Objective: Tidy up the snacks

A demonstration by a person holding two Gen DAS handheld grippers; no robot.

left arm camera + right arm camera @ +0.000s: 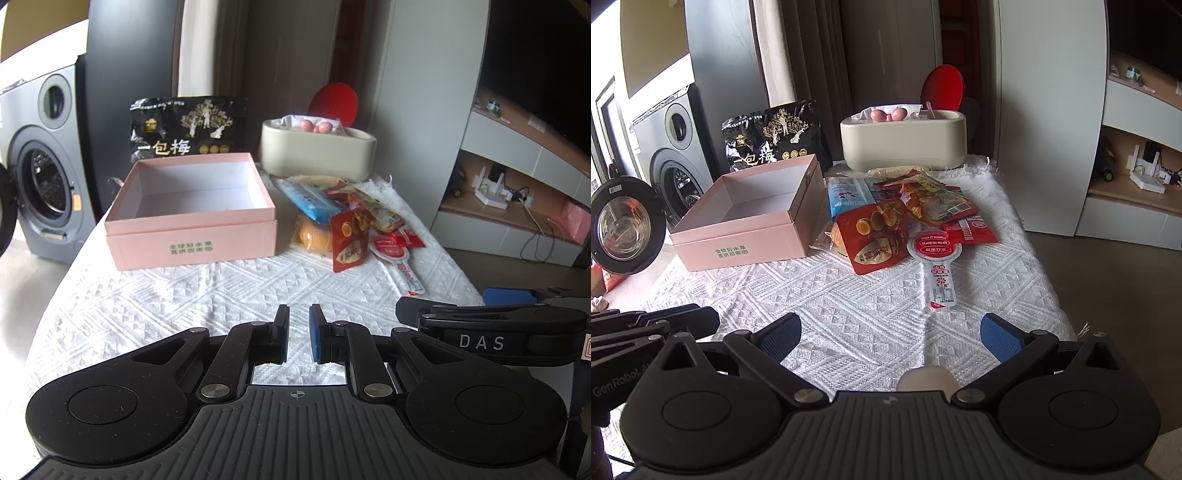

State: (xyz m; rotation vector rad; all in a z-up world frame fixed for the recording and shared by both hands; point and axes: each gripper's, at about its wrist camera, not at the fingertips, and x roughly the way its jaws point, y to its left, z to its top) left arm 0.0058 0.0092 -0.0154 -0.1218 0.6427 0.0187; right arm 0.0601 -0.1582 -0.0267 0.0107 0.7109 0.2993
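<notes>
Beyond the left gripper's fingertips, the black snack bag (188,127) is showing "一包梅" in large white characters. The pink box (192,221) ahead of the fingers is carrying green Chinese print, too small to read surely. Right of them, the other gripper's arm (506,341) is showing "DAS". Ahead of the right fingers, the round-headed sachet (936,254) is displaying "KEEP IT SIMPLE"; left of them, the neighbouring gripper body (624,376) is reading "GenRobot".

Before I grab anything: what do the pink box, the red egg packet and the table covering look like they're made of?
Pink box: likely rigid cardboard, matte; straight thick walls, white lining, printed green text.
Red egg packet: probably plastic or foil film, glossy; it shows wrinkles and sealed edges.
Table covering: white woven fabric, seemingly cotton; raised diamond pattern and a fringed edge.
</notes>
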